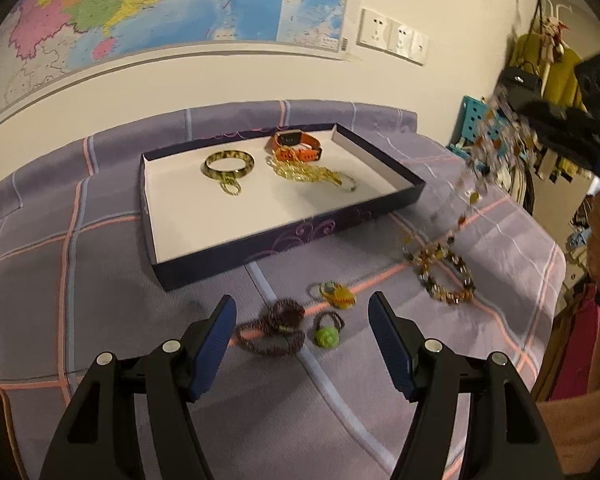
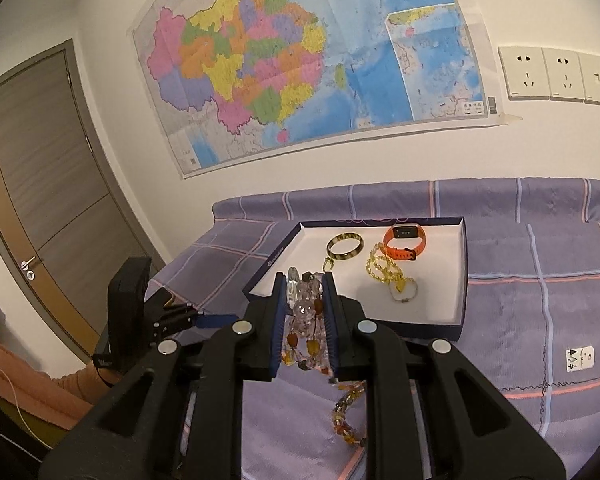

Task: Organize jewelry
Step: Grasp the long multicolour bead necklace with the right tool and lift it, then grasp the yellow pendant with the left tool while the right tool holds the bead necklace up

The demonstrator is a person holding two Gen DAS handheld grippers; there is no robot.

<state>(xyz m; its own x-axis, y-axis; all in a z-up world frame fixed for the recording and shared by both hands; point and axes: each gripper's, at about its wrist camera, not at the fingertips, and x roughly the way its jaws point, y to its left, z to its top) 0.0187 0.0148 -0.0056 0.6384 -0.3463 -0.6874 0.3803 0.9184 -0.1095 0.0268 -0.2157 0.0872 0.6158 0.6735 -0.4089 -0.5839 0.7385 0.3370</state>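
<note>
In the right gripper (image 2: 303, 286), beaded necklace (image 2: 306, 312), long axis hanging down.

Plaid bed (image 1: 100, 264): tray (image 1: 284, 236), 3 hair ties (image 1: 270, 326), necklace end (image 1: 446, 276).

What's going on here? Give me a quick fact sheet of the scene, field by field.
Surface: bed cover, purple plaid
Box: holds bangle, orange watch, gold chain
Left claw: open, empty
Right claw: shut on bead necklace, its tail on the cover
Loose on cover: dark braided bracelet, green hair tie, yellow hair tie
</note>
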